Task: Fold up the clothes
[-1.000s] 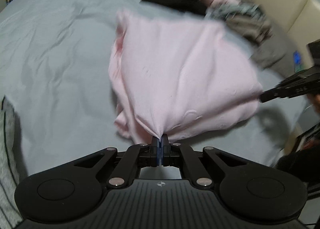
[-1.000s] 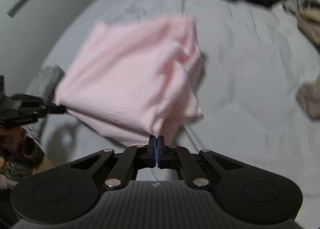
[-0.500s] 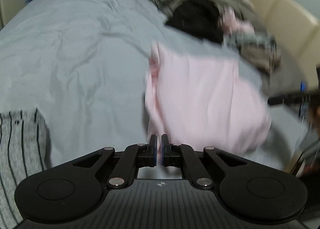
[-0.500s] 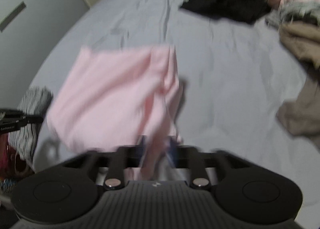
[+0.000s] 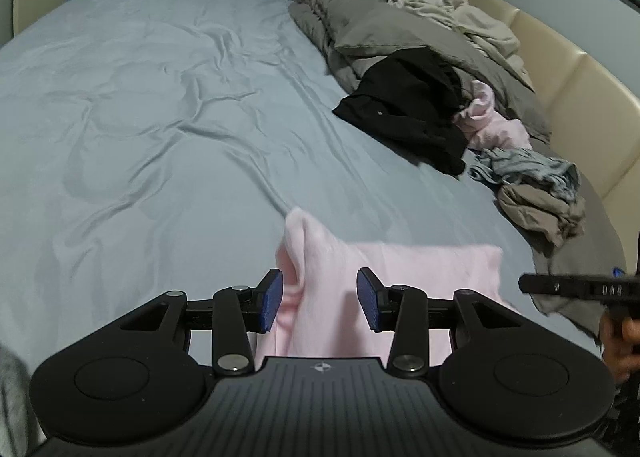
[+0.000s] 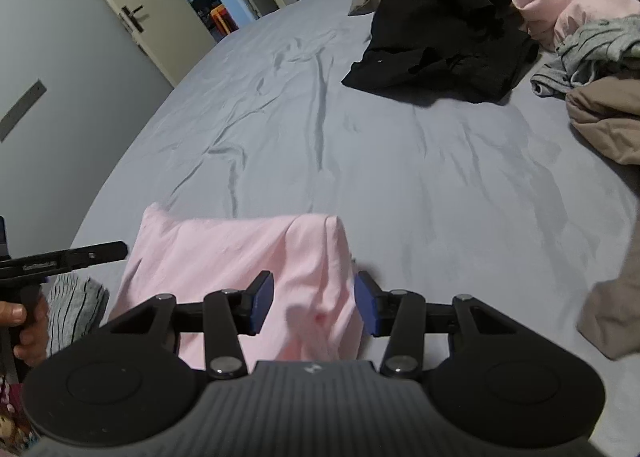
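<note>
A pink garment (image 5: 400, 269) (image 6: 224, 253) lies folded on the grey bed sheet (image 5: 160, 117) near the front edge. My left gripper (image 5: 319, 289) hovers over its left end. The jaws are opening, cloth shows between the blue pads, and neither pad presses on it. My right gripper (image 6: 314, 293) hovers over the garment's right end. Its jaws are closing slightly, with pink cloth between the pads but not pinched. Each gripper's finger shows side-on at the edge of the other wrist view.
A black garment (image 5: 404, 113), a crumpled pink piece (image 5: 496, 129), grey striped clothes (image 5: 528, 169) and a tan garment (image 5: 540, 213) are piled toward the cream headboard (image 5: 568, 77), by a grey duvet (image 5: 380, 29). A striped grey item (image 6: 76, 309) lies at the bed's near corner.
Both grippers were shut on the pink garment's corners and held it up. They have let go, their jaws stand apart, and the garment has dropped flat onto the bed.
</note>
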Demonstrator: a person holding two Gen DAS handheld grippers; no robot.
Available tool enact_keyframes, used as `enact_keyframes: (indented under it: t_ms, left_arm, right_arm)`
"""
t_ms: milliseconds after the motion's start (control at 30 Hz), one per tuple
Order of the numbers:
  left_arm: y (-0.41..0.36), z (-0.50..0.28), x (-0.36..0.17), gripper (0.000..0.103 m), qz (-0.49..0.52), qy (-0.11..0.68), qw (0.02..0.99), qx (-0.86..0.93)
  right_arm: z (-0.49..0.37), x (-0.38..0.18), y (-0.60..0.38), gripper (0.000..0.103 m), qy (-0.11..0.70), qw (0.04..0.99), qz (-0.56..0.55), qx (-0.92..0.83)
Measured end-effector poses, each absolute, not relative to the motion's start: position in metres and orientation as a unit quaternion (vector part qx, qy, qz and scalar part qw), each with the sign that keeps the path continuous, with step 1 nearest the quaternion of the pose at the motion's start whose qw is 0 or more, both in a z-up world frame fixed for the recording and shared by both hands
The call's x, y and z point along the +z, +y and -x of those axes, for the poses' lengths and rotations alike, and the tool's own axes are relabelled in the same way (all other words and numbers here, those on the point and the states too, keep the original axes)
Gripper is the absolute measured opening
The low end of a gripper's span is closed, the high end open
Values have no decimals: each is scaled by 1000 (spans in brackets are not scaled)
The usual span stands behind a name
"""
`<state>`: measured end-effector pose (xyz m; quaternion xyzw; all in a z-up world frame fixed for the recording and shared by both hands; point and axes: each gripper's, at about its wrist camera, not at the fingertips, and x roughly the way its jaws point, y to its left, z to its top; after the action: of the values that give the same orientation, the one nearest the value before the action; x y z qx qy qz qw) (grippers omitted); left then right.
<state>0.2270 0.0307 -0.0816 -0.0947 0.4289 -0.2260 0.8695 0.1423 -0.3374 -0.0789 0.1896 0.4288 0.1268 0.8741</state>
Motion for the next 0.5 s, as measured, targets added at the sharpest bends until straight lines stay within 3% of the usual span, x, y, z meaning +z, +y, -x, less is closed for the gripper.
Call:
enact_keyframes:
  t_ms: [33,100,167,500]
  left_arm:
    - [29,-232,-86,38,106,433,864,-235]
    - [27,-239,-94,29,133,443,846,-264]
    - [24,-243,-99,4,137,446,841,-274]
    - [50,-244,-104,2,192,395,865,-244]
  right_arm:
    - [-146,-82,-337,49,428,873,-194,127]
    - [-155,-89,-335,38,431,869,-199,141]
    - [-163,-96,-333,6,435,863,-200,160]
    - [-166,-75,-349,2,355,902,-196,150]
